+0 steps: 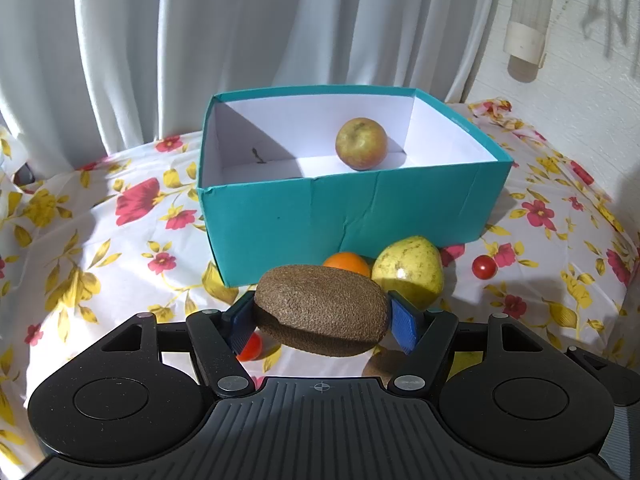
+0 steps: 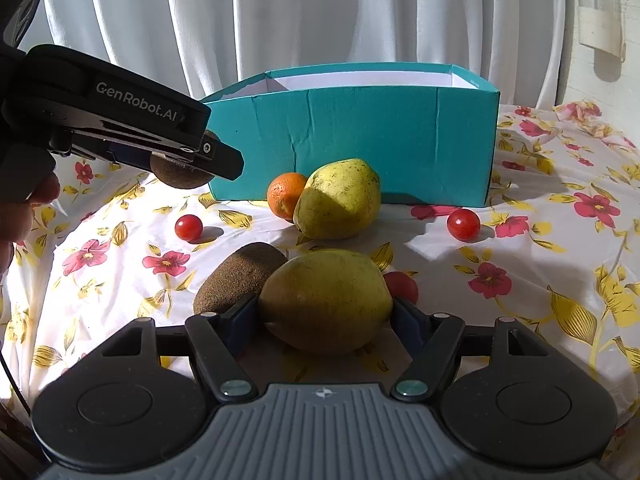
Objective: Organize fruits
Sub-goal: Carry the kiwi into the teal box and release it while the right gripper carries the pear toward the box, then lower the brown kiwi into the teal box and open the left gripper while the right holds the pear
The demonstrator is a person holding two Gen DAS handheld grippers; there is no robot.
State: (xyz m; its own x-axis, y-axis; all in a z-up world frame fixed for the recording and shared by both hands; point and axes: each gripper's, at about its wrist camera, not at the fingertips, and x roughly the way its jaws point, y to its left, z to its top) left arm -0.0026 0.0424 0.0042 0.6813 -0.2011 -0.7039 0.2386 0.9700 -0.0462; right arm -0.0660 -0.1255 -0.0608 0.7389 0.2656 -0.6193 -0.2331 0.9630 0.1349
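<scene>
My left gripper [image 1: 322, 316] is shut on a brown kiwi [image 1: 320, 308], held above the cloth in front of the teal box [image 1: 340, 216]. An apple [image 1: 361, 143] lies inside the box. In the right wrist view the left gripper [image 2: 200, 160] hangs at the left with that kiwi [image 2: 180, 178]. My right gripper [image 2: 326, 312] has its pads against the sides of a large yellow pear [image 2: 326, 296] low over the cloth. I cannot tell whether the pear rests on it.
On the floral cloth before the teal box [image 2: 360, 140] lie another yellow pear [image 2: 340, 200], an orange [image 2: 284, 194], a second kiwi [image 2: 236, 276] and cherry tomatoes [image 2: 188, 227] [image 2: 463, 224] [image 2: 402, 286]. White curtains hang behind.
</scene>
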